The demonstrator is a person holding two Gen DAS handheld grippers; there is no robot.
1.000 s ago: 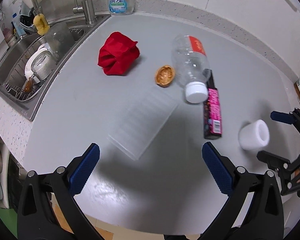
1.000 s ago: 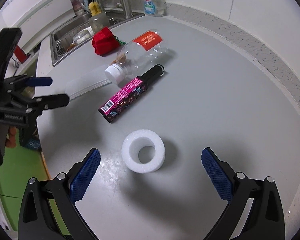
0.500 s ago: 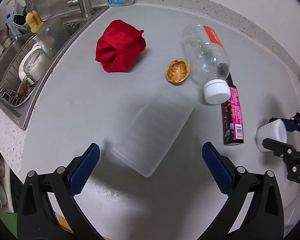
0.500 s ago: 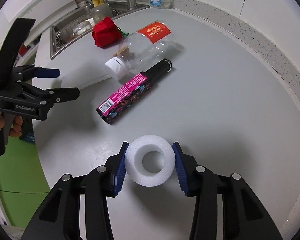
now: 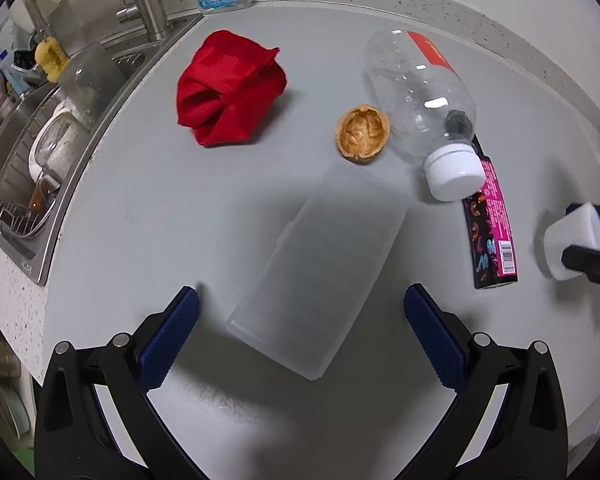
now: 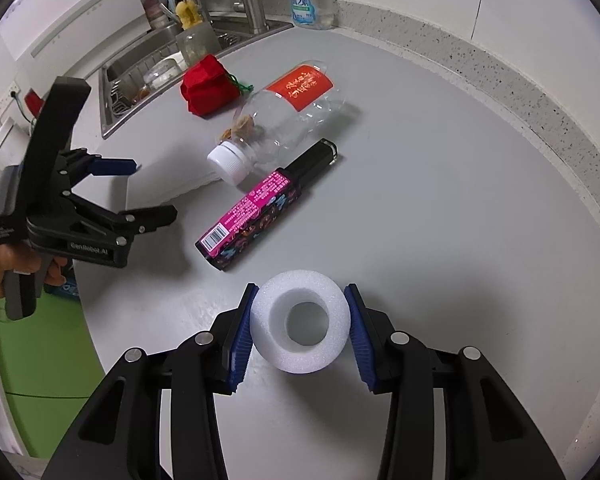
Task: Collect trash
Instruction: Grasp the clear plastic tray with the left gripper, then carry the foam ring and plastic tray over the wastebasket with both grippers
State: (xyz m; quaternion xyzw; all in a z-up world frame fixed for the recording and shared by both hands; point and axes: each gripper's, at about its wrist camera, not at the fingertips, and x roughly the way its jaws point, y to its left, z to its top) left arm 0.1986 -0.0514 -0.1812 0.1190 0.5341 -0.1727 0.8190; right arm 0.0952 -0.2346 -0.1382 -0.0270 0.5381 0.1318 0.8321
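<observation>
Indoors, grey countertop [image 5: 148,208] beside sink [image 5: 28,152] — right gripper [image 6: 300,316] clamping foam ring [image 6: 300,320], left gripper [image 5: 300,320] wide apart, holding nothing.

left gripper [image 5: 300,328] jaws wide over clear lid [image 5: 320,268] | right gripper [image 5: 592,236] clamps foam ring [image 5: 572,240]

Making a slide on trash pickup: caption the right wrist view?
Right gripper clamps a white foam ring above the gray counter.

Left gripper [image 5: 300,320] low over the counter, jaws wide apart; right gripper [image 6: 300,320] clamped, pads pressing inward
</observation>
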